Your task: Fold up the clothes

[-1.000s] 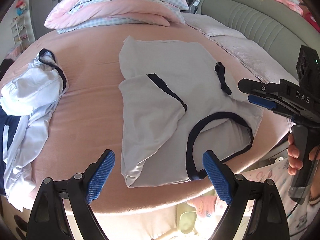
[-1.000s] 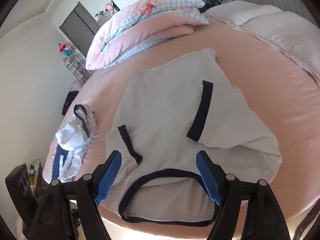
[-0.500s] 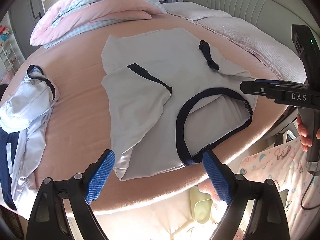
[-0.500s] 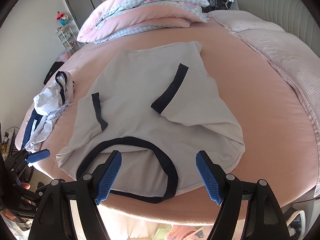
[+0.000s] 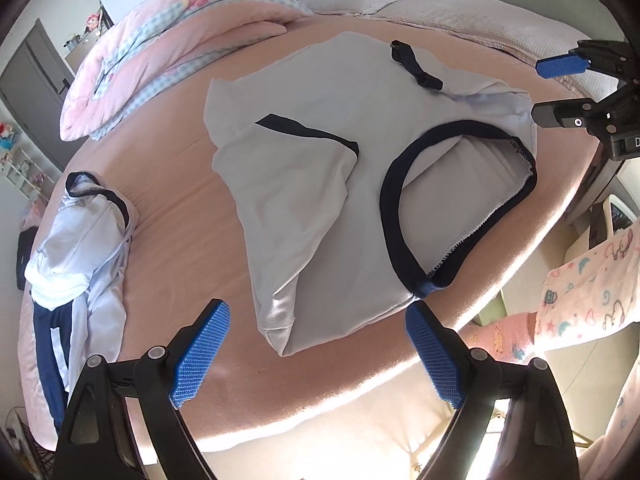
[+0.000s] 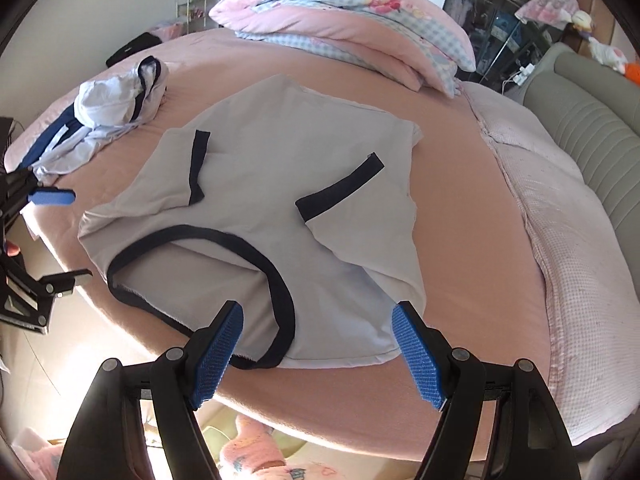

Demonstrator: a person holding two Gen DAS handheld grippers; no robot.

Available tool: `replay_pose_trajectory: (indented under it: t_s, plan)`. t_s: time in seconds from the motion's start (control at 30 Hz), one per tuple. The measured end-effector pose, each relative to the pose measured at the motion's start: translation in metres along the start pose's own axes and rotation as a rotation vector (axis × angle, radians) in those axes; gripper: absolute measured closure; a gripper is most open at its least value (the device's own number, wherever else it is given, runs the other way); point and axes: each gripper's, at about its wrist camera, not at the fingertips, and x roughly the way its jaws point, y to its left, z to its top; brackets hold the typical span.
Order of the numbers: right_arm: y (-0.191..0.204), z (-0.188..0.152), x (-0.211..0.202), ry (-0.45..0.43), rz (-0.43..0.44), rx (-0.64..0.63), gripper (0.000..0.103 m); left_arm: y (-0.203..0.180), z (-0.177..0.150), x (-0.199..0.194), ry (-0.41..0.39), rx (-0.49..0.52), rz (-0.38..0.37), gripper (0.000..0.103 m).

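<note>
A pale grey T-shirt (image 5: 320, 208) with navy trim lies flat on the pink bed (image 5: 180, 216), collar toward the bed's near edge and both sleeves folded inward. My left gripper (image 5: 318, 336) hovers open over the shirt's near shoulder corner, with nothing pressed between its blue pads. In the right wrist view the same T-shirt (image 6: 280, 184) spreads ahead, and my right gripper (image 6: 318, 344) stands open just above the collar and the other shoulder. Each gripper shows in the other's view: the right gripper (image 5: 556, 90) at the right edge, the left gripper (image 6: 60, 236) at the left edge.
A crumpled pile of white and navy clothes (image 5: 76, 240) (image 6: 116, 108) lies on the bed beside the shirt. A folded pink duvet (image 6: 352, 24) sits at the far side, a pale quilt (image 6: 560, 220) and grey headboard (image 6: 580, 112) beyond. A person's patterned pyjama leg (image 5: 592, 292) stands by the bed edge.
Both grippers have rolled and shifted along the bed's near edge, so the shirt's shoulders now sit by their fingers. Both stayed open, and the shirt has not moved.
</note>
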Motion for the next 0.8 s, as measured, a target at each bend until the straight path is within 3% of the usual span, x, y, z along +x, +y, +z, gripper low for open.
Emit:
replay_pose_trajectory:
  t_s: [0.2, 0.33, 0.57, 0.8]
  plan:
    - [0.003, -0.017, -0.002, 0.012, -0.075, -0.114, 0.026, -0.023, -0.005, 0.006, -0.023, 0.200, 0.103, 0.013]
    - [0.000, -0.022, 0.002, 0.030, -0.107, -0.148, 0.026, -0.034, -0.006, 0.013, -0.035, 0.272, 0.153, 0.013]
    - [0.000, -0.030, 0.013, 0.064, -0.191, -0.233, 0.026, -0.033, 0.006, 0.019, -0.054, 0.265, 0.151, 0.013]
    - [0.024, -0.043, 0.027, 0.069, -0.332, -0.481, 0.026, -0.039, 0.010, 0.024, -0.078, 0.313, 0.200, 0.013]
